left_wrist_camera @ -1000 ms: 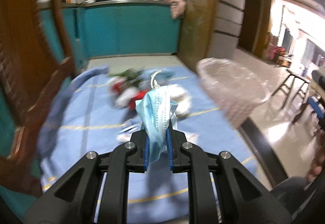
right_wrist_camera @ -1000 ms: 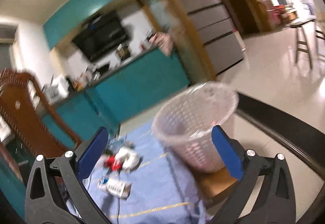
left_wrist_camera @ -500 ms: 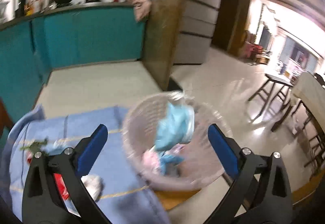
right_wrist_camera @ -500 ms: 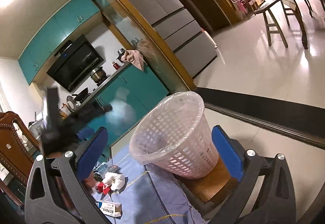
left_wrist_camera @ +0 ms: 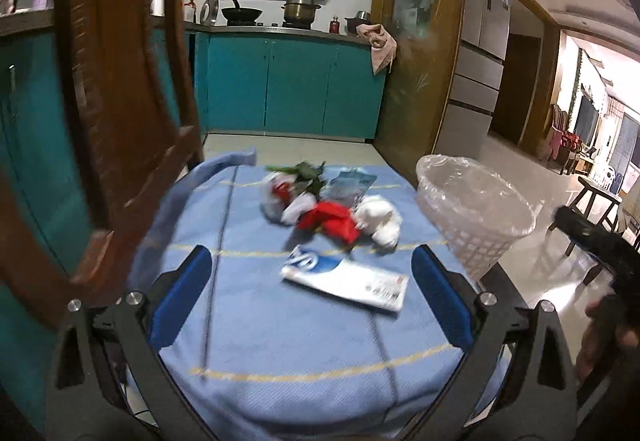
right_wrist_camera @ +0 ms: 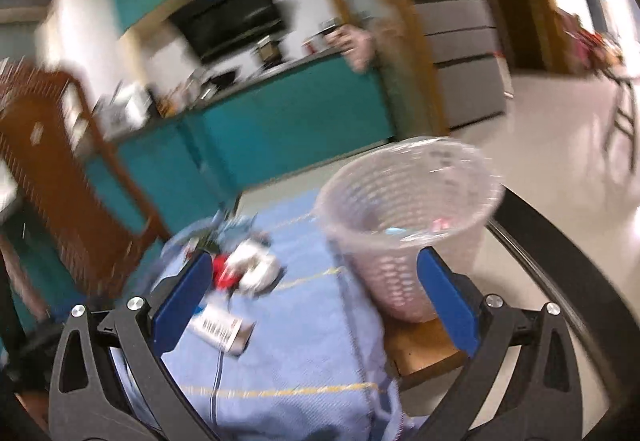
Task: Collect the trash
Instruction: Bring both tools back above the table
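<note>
A pile of trash lies on the blue cloth [left_wrist_camera: 280, 341]: a flat white and blue packet [left_wrist_camera: 346, 283], red scraps [left_wrist_camera: 330, 223], crumpled white tissue [left_wrist_camera: 380, 221], a blue wrapper [left_wrist_camera: 350, 185] and green leaves [left_wrist_camera: 304, 171]. The white lined basket [left_wrist_camera: 476, 209] stands off the table's right edge; it also shows in the right wrist view [right_wrist_camera: 412, 217] with bits inside. My left gripper [left_wrist_camera: 310, 293] is open and empty above the cloth, just short of the packet. My right gripper [right_wrist_camera: 312, 299] is open and empty, with the packet [right_wrist_camera: 220, 329] at its left finger.
A brown wooden chair back [left_wrist_camera: 100, 101] stands close at the left of the table. Teal kitchen cabinets [left_wrist_camera: 288, 89] are behind. The basket sits on a wooden stool [right_wrist_camera: 424, 345]. The right gripper's dark body [left_wrist_camera: 600, 241] shows at the right edge.
The left gripper opened and dropped the blue face mask into the basket, then swung back left over the trash pile. The right gripper turned down toward the table, still open.
</note>
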`<state>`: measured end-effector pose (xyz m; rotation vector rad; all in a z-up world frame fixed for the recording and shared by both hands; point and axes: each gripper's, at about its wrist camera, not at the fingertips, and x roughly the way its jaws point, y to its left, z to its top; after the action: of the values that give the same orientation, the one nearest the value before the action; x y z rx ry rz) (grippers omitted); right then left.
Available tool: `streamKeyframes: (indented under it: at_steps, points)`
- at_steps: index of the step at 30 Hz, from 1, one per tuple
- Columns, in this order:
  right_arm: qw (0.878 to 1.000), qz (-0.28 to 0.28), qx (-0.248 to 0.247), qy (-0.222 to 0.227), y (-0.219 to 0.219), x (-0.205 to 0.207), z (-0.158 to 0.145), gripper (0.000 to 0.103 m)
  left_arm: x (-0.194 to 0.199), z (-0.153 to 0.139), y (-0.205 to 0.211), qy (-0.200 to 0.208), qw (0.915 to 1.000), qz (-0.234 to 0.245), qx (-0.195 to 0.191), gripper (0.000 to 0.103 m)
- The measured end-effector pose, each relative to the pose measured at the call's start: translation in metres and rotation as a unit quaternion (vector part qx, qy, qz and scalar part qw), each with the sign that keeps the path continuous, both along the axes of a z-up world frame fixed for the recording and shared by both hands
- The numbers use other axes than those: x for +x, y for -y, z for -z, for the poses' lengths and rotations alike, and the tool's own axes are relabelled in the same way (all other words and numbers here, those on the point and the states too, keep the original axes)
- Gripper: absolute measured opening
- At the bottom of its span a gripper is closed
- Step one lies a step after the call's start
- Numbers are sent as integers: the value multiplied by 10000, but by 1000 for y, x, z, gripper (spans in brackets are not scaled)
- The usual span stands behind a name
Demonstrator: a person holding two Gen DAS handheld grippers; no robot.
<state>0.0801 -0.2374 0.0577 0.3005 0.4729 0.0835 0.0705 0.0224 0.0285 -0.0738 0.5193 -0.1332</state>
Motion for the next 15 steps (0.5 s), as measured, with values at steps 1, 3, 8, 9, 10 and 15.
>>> streamKeyframes:
  at_steps: [1, 3, 8, 9, 10, 15]
  points:
    - [9997, -191, -179, -34, -12, 1, 0, 100, -4, 4, -4, 26, 10000, -19, 89, 100]
    - [9981, -437, -420, -60, -27, -1, 0, 99, 0, 9, -4, -42, 9995, -36, 305, 100]
    - [9966, -583, -587, -40, -38, -1, 0, 99, 2, 12, 6, -119, 9993, 118, 325, 100]
    - [9967, -573, -569, -67, -38, 0, 1, 99, -1, 13, 5, -118, 9993, 141, 339, 100]
    - [9969, -555, -557, -93, -37, 1, 2, 99, -3, 13, 6, -111, 9992, 165, 361, 100]
    - [9970, -537, -529, -152, -36, 2, 3, 99, -3, 12, 2, -155, 9994, 134, 286, 100]
